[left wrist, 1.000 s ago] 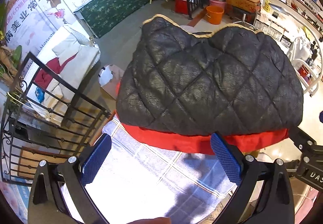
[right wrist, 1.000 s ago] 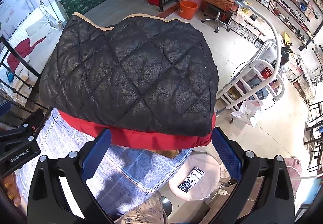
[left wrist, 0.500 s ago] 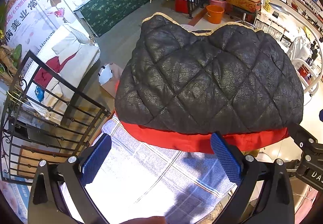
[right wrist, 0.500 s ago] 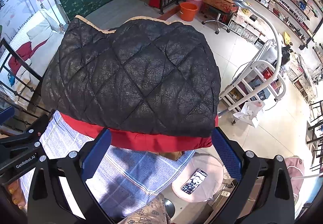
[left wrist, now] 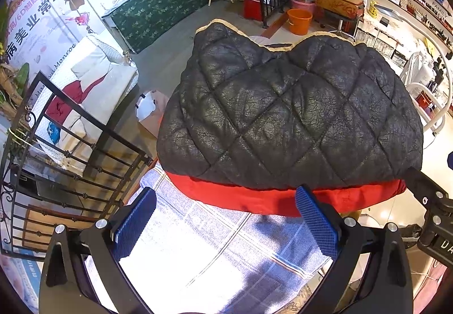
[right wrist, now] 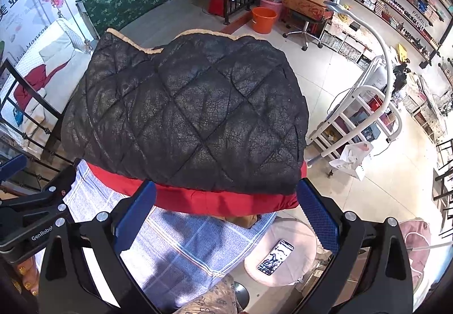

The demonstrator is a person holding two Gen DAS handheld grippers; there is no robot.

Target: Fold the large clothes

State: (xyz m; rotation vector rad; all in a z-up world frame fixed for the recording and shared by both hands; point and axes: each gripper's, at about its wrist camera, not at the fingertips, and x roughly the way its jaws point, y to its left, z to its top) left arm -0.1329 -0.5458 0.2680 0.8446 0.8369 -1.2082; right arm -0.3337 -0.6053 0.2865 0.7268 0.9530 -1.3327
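Observation:
A folded black quilted jacket (left wrist: 288, 115) with red lining (left wrist: 254, 200) along its near edge and a tan trim at the far edge lies on a blue-and-white checked cloth (left wrist: 215, 251). It also shows in the right wrist view (right wrist: 187, 115). My left gripper (left wrist: 226, 223) is open and empty, just short of the jacket's near edge. My right gripper (right wrist: 226, 217) is open and empty, its fingertips at the red edge (right wrist: 226, 200). The right gripper's body shows at the right of the left wrist view (left wrist: 433, 217).
A black iron railing (left wrist: 65, 149) stands at the left. A round pink stool with a phone (right wrist: 276, 257) sits below right of the cloth. A white rack (right wrist: 365, 121) stands at the right. An orange bucket (right wrist: 263, 19) sits on the floor beyond.
Both grippers have crept slightly forward toward the jacket's near red edge; the jacket has not moved. Both stay open.

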